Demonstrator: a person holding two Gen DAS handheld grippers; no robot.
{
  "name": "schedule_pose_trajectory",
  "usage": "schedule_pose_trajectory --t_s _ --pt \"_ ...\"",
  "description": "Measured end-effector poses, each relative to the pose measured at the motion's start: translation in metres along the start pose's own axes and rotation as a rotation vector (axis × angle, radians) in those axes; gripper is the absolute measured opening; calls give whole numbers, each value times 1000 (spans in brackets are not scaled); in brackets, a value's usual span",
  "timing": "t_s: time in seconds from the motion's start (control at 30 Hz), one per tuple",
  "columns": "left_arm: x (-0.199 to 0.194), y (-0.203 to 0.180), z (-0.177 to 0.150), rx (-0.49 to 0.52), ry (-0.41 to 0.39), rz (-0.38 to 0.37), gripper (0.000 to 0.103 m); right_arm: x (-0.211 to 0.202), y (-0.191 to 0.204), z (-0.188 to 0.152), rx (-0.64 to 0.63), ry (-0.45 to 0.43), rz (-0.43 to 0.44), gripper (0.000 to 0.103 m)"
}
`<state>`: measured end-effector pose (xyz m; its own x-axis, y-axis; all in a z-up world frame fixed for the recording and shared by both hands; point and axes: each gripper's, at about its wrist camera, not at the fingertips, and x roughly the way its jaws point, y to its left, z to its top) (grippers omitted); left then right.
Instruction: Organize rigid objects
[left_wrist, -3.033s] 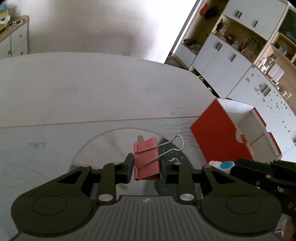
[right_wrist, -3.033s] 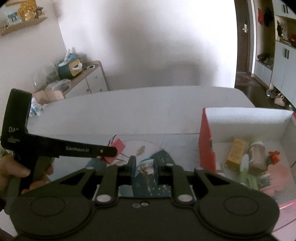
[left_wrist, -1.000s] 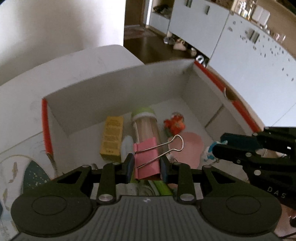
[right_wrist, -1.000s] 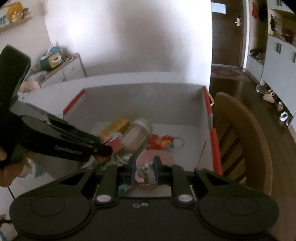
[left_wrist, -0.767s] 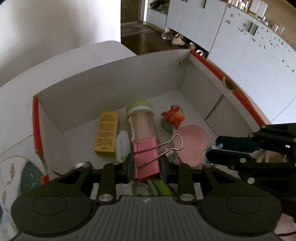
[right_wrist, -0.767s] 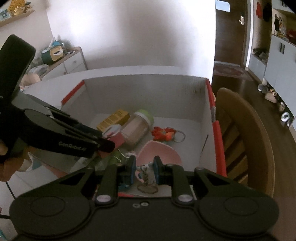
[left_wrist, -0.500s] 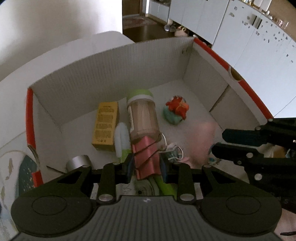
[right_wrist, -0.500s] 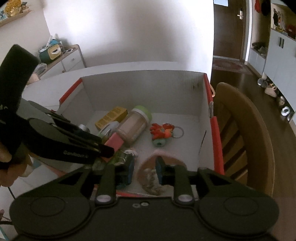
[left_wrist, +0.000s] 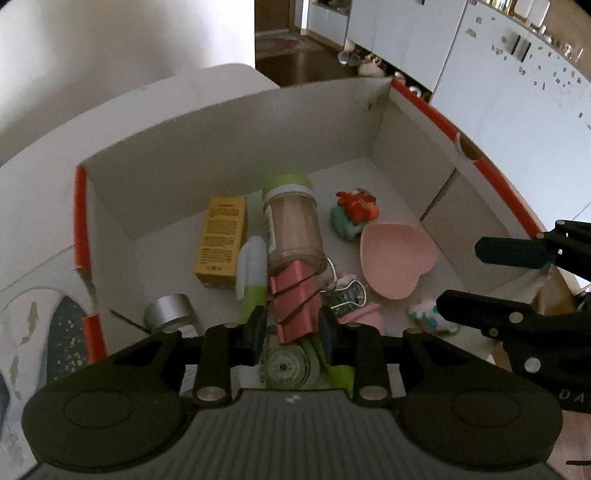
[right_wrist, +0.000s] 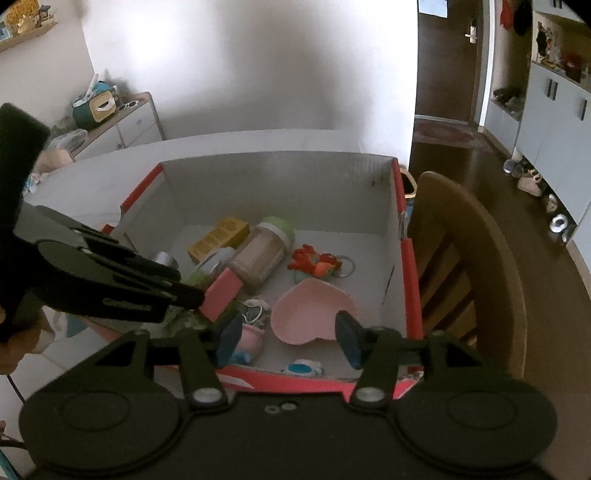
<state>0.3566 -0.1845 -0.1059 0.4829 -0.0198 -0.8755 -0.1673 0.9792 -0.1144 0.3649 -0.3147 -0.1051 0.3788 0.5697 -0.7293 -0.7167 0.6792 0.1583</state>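
A red-edged cardboard box (left_wrist: 229, 122) (right_wrist: 406, 258) holds several items. My left gripper (left_wrist: 291, 328) is open over its near side; the pink binder clip (left_wrist: 295, 299) lies loose in the box against a green-lidded jar (left_wrist: 291, 225), also in the right wrist view (right_wrist: 221, 291). My right gripper (right_wrist: 288, 338) is wide open and empty above the box's near wall. A small white and blue toy (right_wrist: 301, 367) (left_wrist: 428, 314) lies on the box floor below it, beside a pink heart dish (right_wrist: 310, 314) (left_wrist: 395, 254).
The box also holds a yellow carton (left_wrist: 221, 240), a silver tape roll (left_wrist: 170, 314), a red and teal key-ring toy (right_wrist: 314, 262) and a green-white tube (left_wrist: 251, 273). A wooden chair (right_wrist: 469, 258) stands right of the box. A patterned mat (left_wrist: 59, 336) lies left.
Both grippers moved from the mat to over the box. The left jaws opened and the binder clip dropped in. The right jaws opened wide and the small toy fell to the box floor.
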Motion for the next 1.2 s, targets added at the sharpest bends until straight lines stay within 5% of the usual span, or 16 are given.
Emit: schedule_pose_trajectory --t_s 0.7,0.77,0.83,1.2 --pt "-101 16 -30 50 -233 -72 31 -55 47 -1 64 -175 -56 72" --pt "-108 18 -35 58 -246 -77 38 -59 50 -2 74 -190 -53 72" --pt "-112 21 -38 59 -266 -89 61 -63 55 -4 83 -206 -54 75" --pt "-136 34 -57 66 -322 -127 65 -87 83 -11 93 -304 -72 96"
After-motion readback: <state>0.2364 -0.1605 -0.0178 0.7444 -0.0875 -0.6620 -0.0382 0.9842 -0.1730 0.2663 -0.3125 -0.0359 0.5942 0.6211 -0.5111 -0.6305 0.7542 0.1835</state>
